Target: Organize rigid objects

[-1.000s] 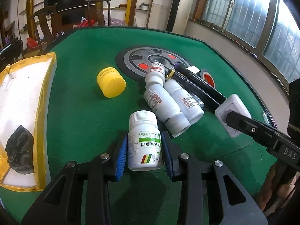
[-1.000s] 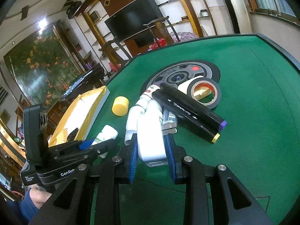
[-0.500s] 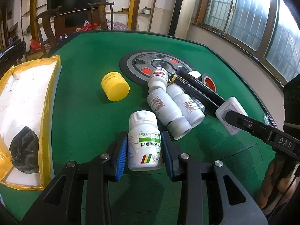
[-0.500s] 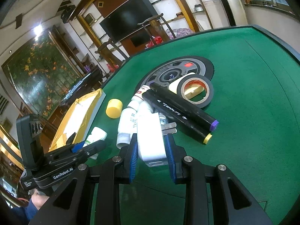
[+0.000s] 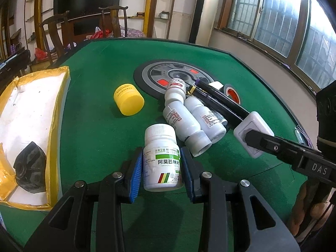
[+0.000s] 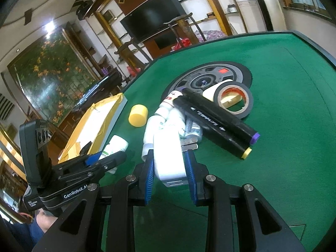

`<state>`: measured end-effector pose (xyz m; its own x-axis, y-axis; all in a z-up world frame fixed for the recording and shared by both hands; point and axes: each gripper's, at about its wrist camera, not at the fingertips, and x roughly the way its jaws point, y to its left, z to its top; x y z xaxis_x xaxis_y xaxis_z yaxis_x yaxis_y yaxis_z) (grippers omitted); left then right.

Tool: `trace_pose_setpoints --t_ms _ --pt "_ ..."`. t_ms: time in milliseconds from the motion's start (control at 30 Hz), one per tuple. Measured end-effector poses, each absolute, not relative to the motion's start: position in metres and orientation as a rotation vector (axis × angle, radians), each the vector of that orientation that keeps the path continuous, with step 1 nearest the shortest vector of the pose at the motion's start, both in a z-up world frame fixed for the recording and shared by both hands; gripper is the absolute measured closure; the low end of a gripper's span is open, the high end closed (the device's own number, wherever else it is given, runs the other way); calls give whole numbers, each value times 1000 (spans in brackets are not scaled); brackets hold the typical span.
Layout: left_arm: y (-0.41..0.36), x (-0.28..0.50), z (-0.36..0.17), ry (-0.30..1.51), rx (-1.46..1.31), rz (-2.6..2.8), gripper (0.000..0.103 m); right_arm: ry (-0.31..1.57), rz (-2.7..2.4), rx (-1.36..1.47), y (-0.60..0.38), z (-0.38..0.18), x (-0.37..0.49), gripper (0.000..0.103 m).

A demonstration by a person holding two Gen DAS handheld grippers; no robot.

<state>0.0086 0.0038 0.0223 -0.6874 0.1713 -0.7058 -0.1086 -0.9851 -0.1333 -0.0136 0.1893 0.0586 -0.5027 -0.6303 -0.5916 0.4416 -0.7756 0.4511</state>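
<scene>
2 hand-held grippers, each clamped on 1 white item above a green felt table (image 5: 94,126).

At far left sits a yellow-lined box (image 5: 54,113) with a black object (image 5: 30,168) inside; a yellow cap (image 5: 128,99) lies on the felt beside it. The left gripper (image 5: 161,168) has its blue pads pressed on an upright white pill bottle (image 5: 160,159) with a green label. Next come 3 white bottles (image 5: 184,124) lying touching one another, 2 black markers (image 6: 216,124) across them, and a tape roll (image 6: 235,99) near the round grey disc (image 5: 155,77). The right gripper (image 6: 170,172) is narrowly closed on a white plug adapter (image 6: 169,159), its prongs toward the markers.
</scene>
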Motion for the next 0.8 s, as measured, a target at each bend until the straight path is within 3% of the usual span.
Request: trace_pose_setpoints --t_ms 800 --pt "-5 34 38 -62 -1057 2832 71 -312 -2296 1012 181 63 -2 78"
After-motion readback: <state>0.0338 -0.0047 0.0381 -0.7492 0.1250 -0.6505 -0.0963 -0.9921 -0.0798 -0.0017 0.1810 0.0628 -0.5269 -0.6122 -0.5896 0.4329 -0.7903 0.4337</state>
